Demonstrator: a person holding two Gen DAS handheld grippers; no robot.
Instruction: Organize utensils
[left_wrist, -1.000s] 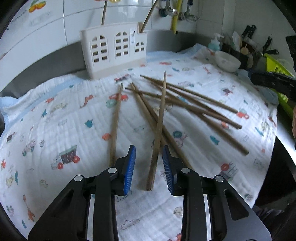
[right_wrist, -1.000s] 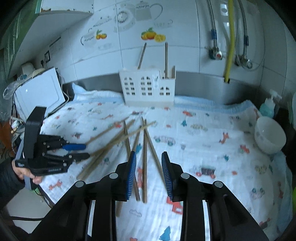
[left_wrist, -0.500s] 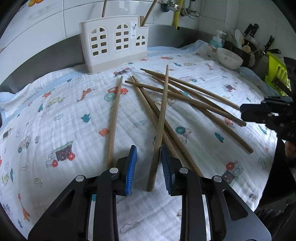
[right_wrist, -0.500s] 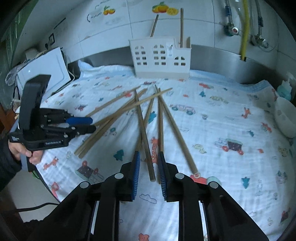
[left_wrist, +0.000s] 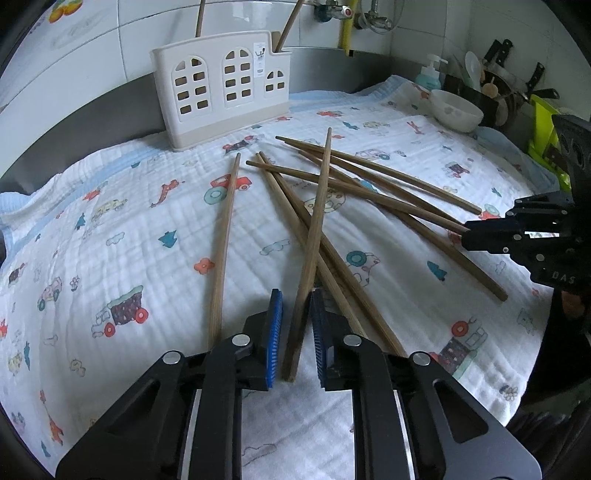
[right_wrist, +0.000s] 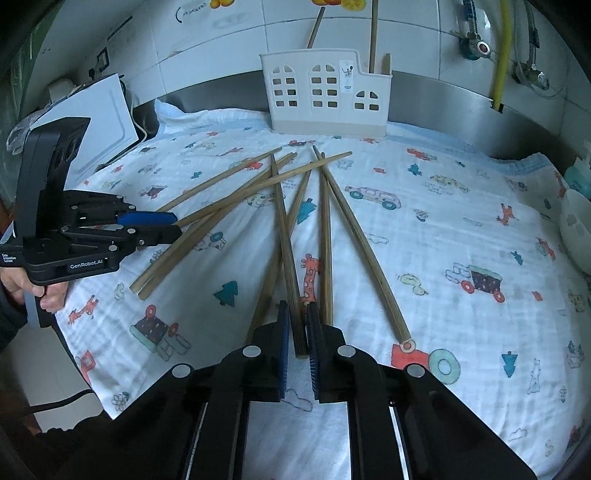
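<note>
Several wooden chopsticks (left_wrist: 332, 192) lie crossed on a printed white cloth (left_wrist: 110, 236). A cream house-shaped utensil holder (left_wrist: 221, 88) stands at the back with two sticks in it; it also shows in the right wrist view (right_wrist: 325, 96). My left gripper (left_wrist: 297, 332) has its blue pads on either side of the near end of one chopstick (left_wrist: 312, 243), with a small gap left. My right gripper (right_wrist: 296, 334) is closed on the near end of another chopstick (right_wrist: 284, 236). Each gripper shows in the other's view: the right one (left_wrist: 517, 236), the left one (right_wrist: 147, 227).
A white bowl (left_wrist: 456, 110), a soap bottle (left_wrist: 430, 74) and a rack of knives and spoons (left_wrist: 495, 81) stand at the right. A white appliance (right_wrist: 99, 122) sits at the cloth's left. Pipes and a yellow hose (right_wrist: 502, 51) run along the tiled wall.
Both grippers have moved forward and down onto chopstick ends and narrowed their jaws. The right one has closed on its stick; the left one has narrowed around its stick.
</note>
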